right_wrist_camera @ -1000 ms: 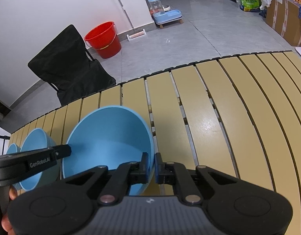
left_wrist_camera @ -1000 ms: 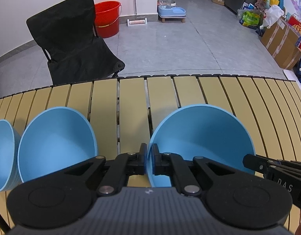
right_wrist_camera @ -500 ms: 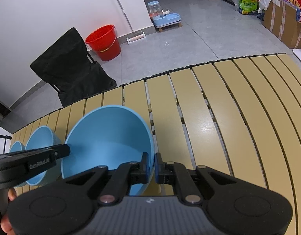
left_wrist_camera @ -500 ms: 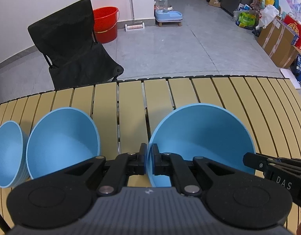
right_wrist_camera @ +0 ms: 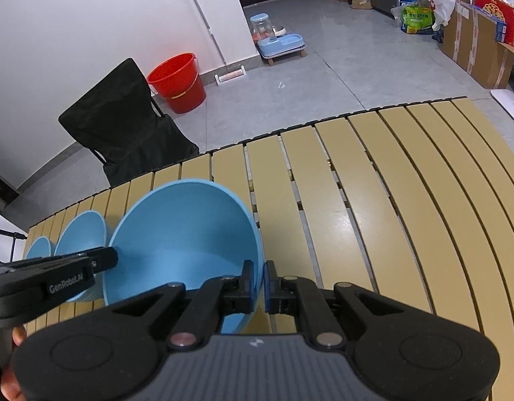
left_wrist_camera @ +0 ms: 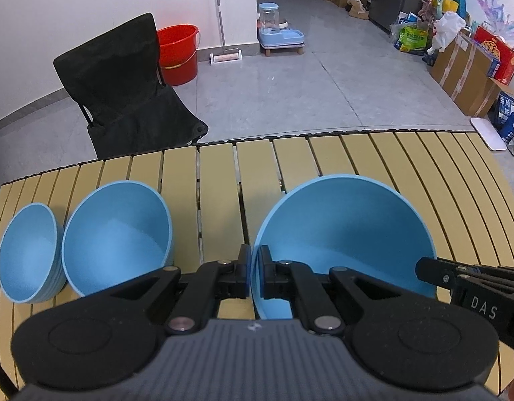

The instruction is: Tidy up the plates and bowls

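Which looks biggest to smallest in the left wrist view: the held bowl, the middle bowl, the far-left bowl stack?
1. Held bowl, pinched at its rim by the left gripper and right gripper; it is also nearest the camera, so partly unsure.
2. Middle bowl.
3. Far-left bowl stack, clearly smallest.

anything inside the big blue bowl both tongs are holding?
The big blue bowl looks empty: bare blue inner wall in both views. Left tongs and right tongs each clamp its rim, and their bodies cover the near bottom, so that patch is unseen.
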Tool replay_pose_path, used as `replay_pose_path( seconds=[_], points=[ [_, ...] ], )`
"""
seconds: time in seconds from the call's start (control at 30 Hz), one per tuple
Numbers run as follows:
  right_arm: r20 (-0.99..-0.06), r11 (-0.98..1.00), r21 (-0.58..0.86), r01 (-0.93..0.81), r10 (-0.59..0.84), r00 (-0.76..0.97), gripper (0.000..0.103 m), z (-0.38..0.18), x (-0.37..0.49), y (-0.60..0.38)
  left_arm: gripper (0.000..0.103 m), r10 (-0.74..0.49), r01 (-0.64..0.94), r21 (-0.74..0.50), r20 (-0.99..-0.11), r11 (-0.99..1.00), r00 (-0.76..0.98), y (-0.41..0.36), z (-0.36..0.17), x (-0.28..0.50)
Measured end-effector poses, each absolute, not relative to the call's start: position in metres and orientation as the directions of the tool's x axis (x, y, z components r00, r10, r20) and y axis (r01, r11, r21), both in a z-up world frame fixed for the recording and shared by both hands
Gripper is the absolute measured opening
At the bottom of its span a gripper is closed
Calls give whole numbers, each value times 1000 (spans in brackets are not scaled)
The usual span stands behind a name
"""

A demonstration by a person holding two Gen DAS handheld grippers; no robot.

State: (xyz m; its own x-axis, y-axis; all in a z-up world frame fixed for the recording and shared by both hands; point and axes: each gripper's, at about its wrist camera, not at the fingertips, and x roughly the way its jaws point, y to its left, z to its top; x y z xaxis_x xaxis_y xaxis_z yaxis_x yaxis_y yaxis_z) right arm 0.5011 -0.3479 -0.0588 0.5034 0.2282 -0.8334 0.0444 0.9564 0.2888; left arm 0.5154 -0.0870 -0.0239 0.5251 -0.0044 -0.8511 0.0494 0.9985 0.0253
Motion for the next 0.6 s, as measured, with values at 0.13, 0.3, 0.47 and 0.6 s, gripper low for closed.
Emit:
replay_pose_path(
  seconds=[0.13, 0.3, 0.47, 0.6],
  points=[
    [-829, 956, 289, 45, 227, 511, 5, -52, 494, -351, 5, -8, 52, 23, -848, 998, 529, -90, -17, 505],
    [-827, 957, 285, 49, 219, 517, 5, -46, 484, -356, 5, -12, 56, 22, -846, 998, 533, -97, -10, 491],
    [-825, 958, 281, 53, 213, 523, 5, -41, 472, -360, 5, -17, 64, 21, -841, 998, 541, -105, -1, 475],
    [-824, 958, 281, 60, 209, 527, 5, -38, 463, -362, 5, -20, 72, 24, -839, 997, 544, -111, 5, 464]
  ],
)
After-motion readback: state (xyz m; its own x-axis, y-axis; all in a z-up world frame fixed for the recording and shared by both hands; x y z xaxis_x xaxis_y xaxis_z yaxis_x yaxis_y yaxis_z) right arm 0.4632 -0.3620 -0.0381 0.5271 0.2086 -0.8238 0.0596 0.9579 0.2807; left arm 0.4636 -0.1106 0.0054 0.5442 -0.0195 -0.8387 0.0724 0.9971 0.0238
